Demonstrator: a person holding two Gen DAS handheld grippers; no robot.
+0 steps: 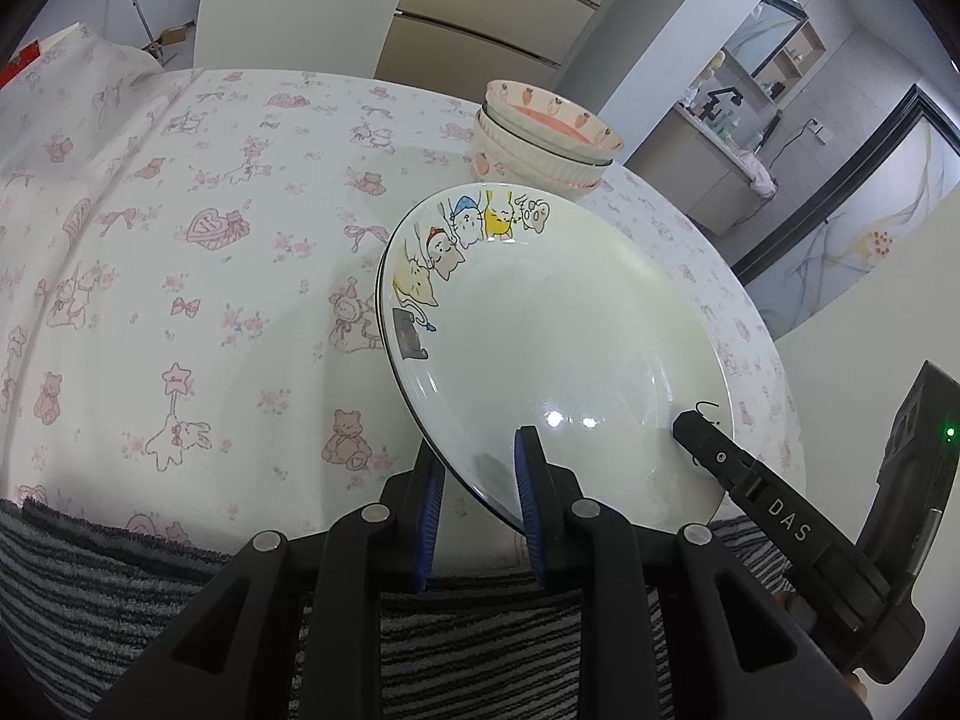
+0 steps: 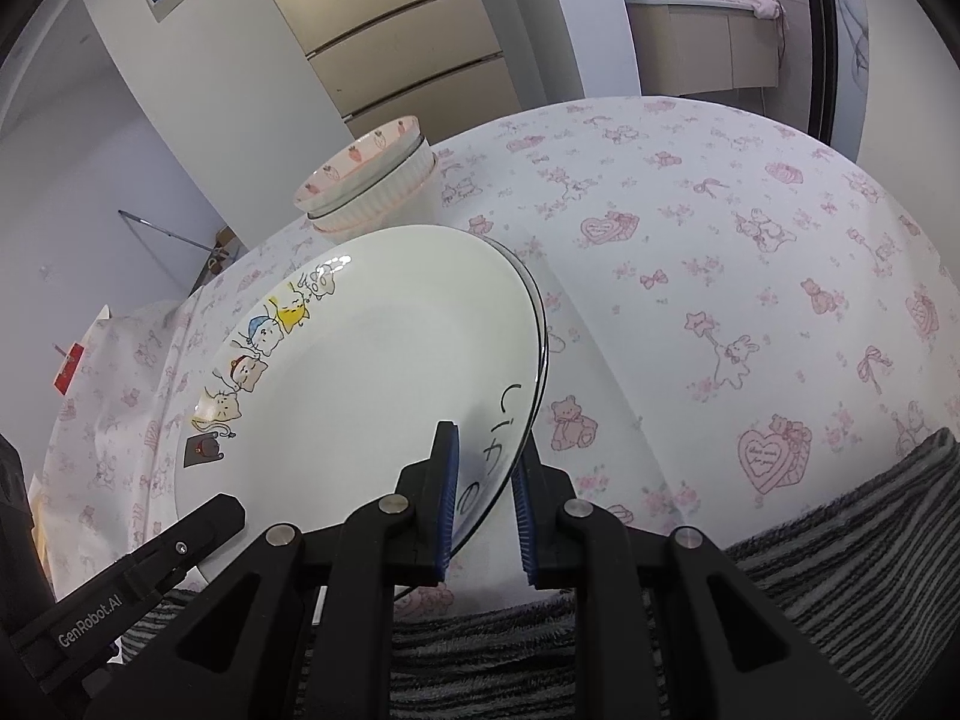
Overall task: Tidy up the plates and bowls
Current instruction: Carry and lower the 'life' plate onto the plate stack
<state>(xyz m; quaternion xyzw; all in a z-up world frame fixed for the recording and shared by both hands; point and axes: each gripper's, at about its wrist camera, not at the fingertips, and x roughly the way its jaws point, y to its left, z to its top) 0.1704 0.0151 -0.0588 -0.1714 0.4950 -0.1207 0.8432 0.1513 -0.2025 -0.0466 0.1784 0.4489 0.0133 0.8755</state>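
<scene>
A white plate (image 1: 558,324) (image 2: 384,348) with cartoon cats along its rim lies on top of a second plate, whose dark rim shows just under it. My left gripper (image 1: 480,456) is shut on the stack's near edge, one blue pad above and one below. My right gripper (image 2: 485,441) is shut on the opposite edge, by the handwritten word. Each gripper's black finger shows in the other's view: the right gripper (image 1: 690,423) and the left gripper (image 2: 225,510). The plates sit low over the tablecloth; I cannot tell whether they touch it. A stack of pink strawberry bowls (image 1: 540,132) (image 2: 372,180) stands just beyond the plates.
The round table (image 1: 180,210) (image 2: 720,240) wears a white cloth with pink bears and bows. A grey striped towel (image 1: 90,576) (image 2: 840,540) lies along its near edge. Beyond the table are a beige fridge (image 1: 480,12) and a doorway.
</scene>
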